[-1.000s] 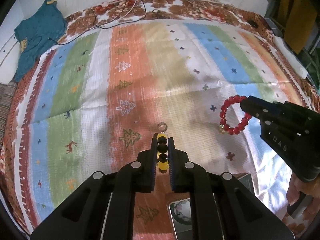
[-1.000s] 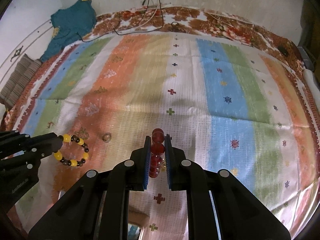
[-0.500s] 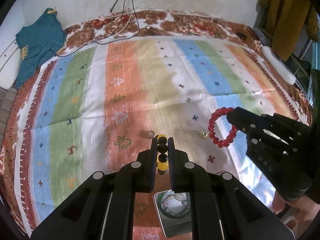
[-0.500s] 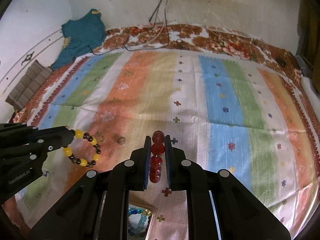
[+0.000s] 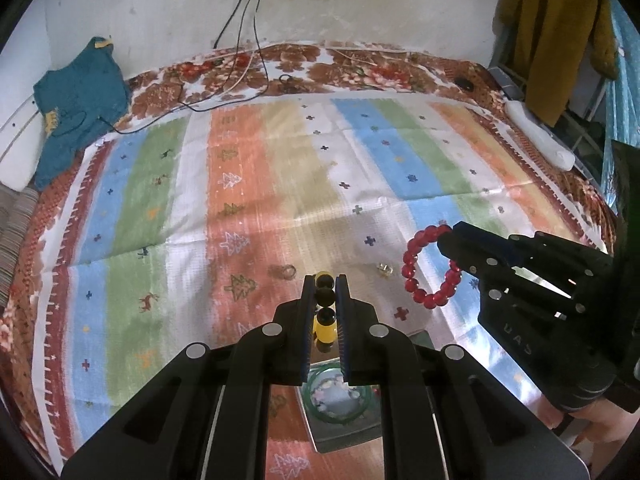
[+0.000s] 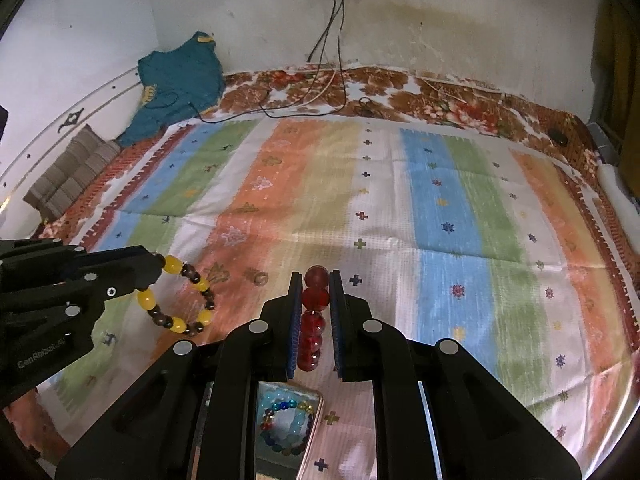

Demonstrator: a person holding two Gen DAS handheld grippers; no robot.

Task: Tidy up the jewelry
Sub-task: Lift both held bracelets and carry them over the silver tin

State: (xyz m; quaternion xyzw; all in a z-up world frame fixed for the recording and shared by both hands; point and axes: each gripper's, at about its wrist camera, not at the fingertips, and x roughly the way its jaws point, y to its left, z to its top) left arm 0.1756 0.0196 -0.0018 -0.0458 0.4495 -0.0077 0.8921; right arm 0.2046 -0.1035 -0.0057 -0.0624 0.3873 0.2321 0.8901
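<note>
My left gripper is shut on a yellow and dark bead bracelet, held above the striped bedspread; the bracelet hangs as a loop in the right wrist view. My right gripper is shut on a red bead bracelet, seen as a loop in the left wrist view. A metal tray holding a green bangle lies below my left gripper. A tray with a multicoloured bead bracelet lies below my right gripper.
A ring and a small gold earring lie on the bedspread ahead of the left gripper. A teal garment and cables lie at the far edge. A striped pillow is at far left.
Both grippers have risen and pulled back with their bracelets. The trays have come further into view beneath them, and more of the wall shows.
</note>
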